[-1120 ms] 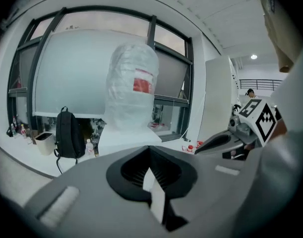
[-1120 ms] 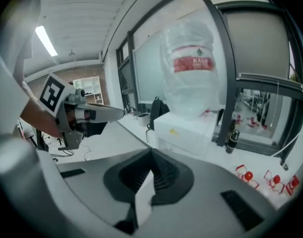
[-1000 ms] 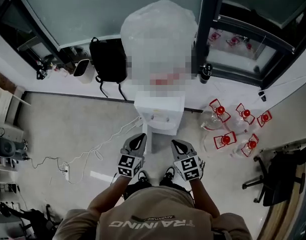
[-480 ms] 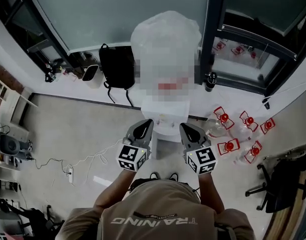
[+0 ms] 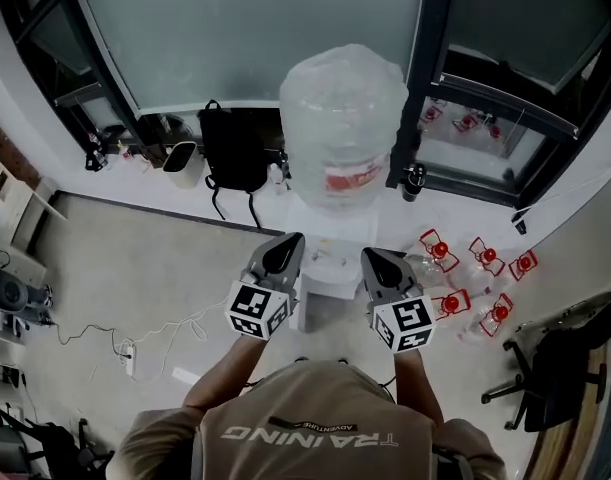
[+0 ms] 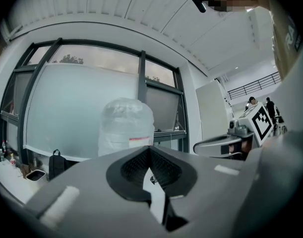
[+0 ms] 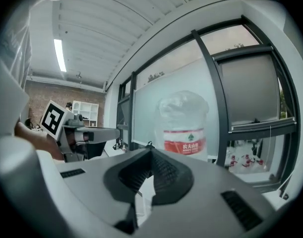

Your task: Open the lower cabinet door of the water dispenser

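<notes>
The white water dispenser (image 5: 323, 270) stands against the window wall with a large clear bottle (image 5: 342, 128) on top. Its lower cabinet door is hidden under its top and my grippers in the head view. My left gripper (image 5: 286, 249) and right gripper (image 5: 377, 260) hang side by side just in front of the dispenser's top, both shut and empty. In the left gripper view the shut jaw tips (image 6: 150, 150) point at the bottle (image 6: 125, 125). The right gripper view likewise has its shut tips (image 7: 151, 152) below the red-labelled bottle (image 7: 183, 125).
A black backpack (image 5: 233, 148) and a white bin (image 5: 182, 163) sit left of the dispenser. A black flask (image 5: 415, 180) stands on the sill. Several empty red-capped bottles (image 5: 475, 268) lie on the floor to the right. An office chair (image 5: 555, 368) and a power strip (image 5: 125, 353) flank me.
Both grippers have risen together from low in front of the dispenser's body to the height of its top. Both stayed shut and empty.
</notes>
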Tool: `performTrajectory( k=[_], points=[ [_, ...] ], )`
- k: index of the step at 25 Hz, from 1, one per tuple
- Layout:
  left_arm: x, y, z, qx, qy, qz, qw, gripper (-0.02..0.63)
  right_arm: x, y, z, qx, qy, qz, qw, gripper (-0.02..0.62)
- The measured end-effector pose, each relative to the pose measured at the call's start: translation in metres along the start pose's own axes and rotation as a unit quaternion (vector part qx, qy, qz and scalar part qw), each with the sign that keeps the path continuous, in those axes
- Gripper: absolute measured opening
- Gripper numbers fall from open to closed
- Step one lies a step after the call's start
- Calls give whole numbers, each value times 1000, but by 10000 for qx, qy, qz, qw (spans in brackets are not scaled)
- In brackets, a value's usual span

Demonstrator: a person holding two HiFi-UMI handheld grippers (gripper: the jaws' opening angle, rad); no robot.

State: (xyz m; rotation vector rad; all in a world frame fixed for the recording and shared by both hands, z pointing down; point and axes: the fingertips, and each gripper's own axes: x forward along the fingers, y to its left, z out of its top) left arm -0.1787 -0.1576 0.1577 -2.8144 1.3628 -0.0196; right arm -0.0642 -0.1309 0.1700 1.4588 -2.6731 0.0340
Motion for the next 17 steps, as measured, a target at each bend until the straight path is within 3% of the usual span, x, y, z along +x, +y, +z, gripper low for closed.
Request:
performTrajectory(
  k=[7,12,17],
  points=[
    [-11,1,4,36,11,-112,9999,2,0,8,7,-151,20,-27,9999,9],
    [-7,-6,11,-528,-79,-392,9978,2,6,12,8,-237,64,32,9997,8],
    [-7,4,26,-236,-181,-329,9990,2,14,18,22,-339,-21,82,9994,8]
  ],
)
